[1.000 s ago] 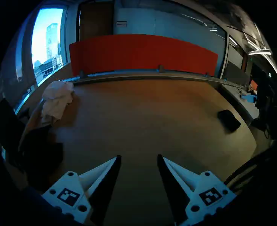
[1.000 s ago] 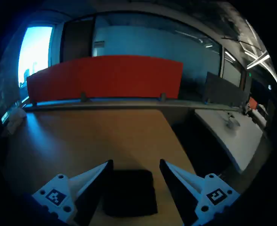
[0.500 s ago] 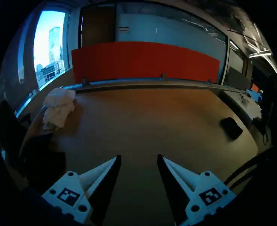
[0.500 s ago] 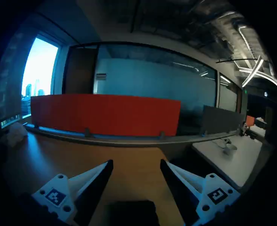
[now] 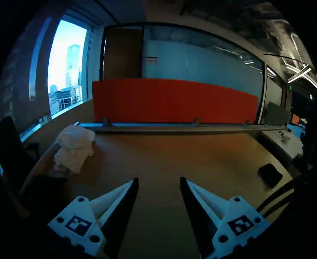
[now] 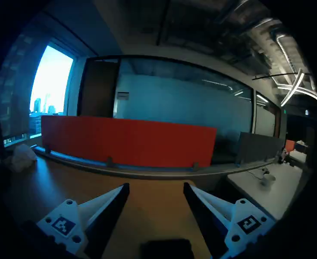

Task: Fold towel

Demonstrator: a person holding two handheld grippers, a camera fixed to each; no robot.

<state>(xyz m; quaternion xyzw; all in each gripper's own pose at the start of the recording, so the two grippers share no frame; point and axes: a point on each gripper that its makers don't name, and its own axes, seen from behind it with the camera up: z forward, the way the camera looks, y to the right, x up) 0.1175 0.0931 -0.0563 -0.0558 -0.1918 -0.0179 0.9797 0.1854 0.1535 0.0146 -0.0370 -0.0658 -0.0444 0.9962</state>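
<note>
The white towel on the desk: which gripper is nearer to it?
Left. The towel lies a short way ahead-left of the left gripper; from the right gripper it looks small, far off to the left.

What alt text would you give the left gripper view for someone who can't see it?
A crumpled white towel lies at the left edge of a wooden table, ahead of the open left gripper. A red divider stands behind.

Black object [image 6: 167,249] half off lower edge
</note>
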